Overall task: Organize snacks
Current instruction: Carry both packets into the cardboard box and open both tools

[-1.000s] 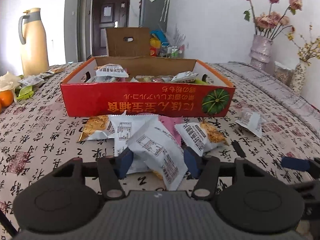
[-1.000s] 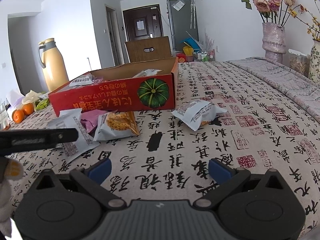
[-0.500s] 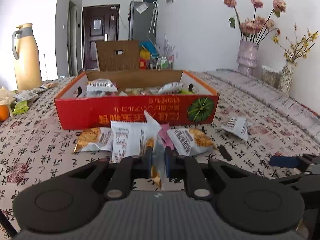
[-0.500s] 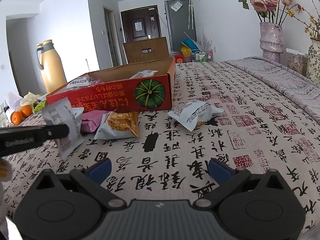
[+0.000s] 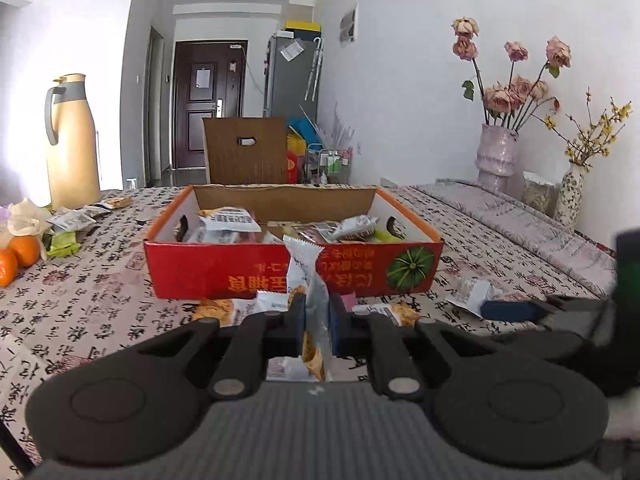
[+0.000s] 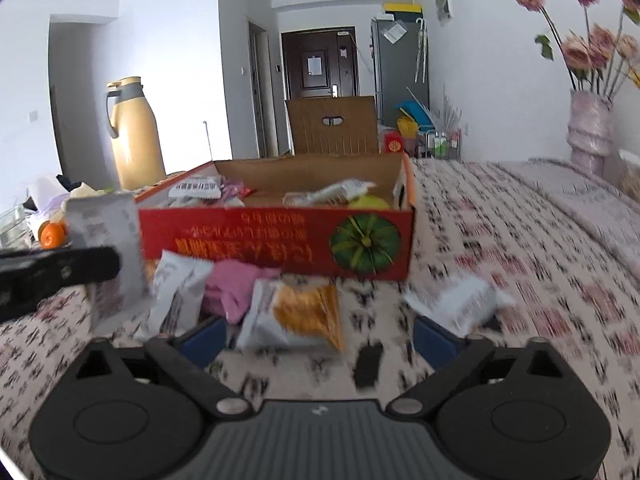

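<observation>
1. The left gripper point(image 5: 317, 322) was clamped on a white snack packet point(image 5: 310, 280), which stood upright between its blue pads point(image 5: 298, 320) and rose above the fingertips.
2. In the right wrist view the same packet point(image 6: 106, 240) hung clear of the tablecloth point(image 6: 520, 280), held at the tip of the left gripper point(image 6: 100, 264) at the left edge.
3. The held packet sat just in front of the near red wall of the cardboard box point(image 5: 240, 270), which already contained several wrapped snacks.
4. The right gripper point(image 6: 320, 336) was spread wide and held nothing.
5. Between and just ahead of its fingers lay an orange-and-white packet point(image 6: 298, 314); a pink packet point(image 6: 236, 286) lay beside it, and a white packet point(image 6: 460, 306) lay to the right.
6. The right wrist view was blurred.
</observation>
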{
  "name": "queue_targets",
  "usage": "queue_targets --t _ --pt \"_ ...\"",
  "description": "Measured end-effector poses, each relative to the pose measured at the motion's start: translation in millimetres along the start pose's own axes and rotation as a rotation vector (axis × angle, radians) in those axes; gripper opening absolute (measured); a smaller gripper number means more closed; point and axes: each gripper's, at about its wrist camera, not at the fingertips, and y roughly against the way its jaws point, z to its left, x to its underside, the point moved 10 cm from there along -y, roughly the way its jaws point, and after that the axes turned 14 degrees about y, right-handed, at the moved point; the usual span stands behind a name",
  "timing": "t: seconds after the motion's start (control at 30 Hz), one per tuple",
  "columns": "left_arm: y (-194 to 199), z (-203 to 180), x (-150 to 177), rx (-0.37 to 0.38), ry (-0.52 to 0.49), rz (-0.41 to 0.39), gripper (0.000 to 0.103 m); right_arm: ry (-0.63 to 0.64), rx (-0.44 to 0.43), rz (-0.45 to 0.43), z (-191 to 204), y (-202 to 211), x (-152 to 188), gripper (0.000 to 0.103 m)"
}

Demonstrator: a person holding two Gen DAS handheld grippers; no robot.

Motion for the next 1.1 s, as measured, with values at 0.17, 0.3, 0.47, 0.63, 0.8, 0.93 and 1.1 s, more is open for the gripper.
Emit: queue_targets --t 0.17,0.3,0.47,0.63,0.8,0.93,1.1 --pt "2 7 -3 -0.012 0.004 -0.006 0.012 -0.004 -0.012 0.036 3 -27 -15 0.082" --pt "1 10 -4 -0.011 0.006 -0.006 0.012 -0.034 -0.012 0.099 2 -46 -9 0.082" --pt "-2 10 -3 -0.008 0.006 0.001 0.012 -0.068 -0.072 0.110 4 -51 -2 0.055" --pt "-2 11 -4 -0.008 0.008 -0.002 0.012 -0.060 -0.076 0.084 6 -45 -4 0.045" --pt "-3 10 -11 -0.010 -0.002 -0.015 0.012 -0.060 -0.063 0.039 3 -33 -11 0.043" --pt "-4 7 -21 -0.006 -0.010 -0.033 0.012 -0.059 -0.046 -0.005 -2 -22 -22 0.043" --pt "-12 2 -34 -0.004 -0.013 -0.044 0.012 -0.069 -0.024 -0.067 -14 -13 -45 0.043"
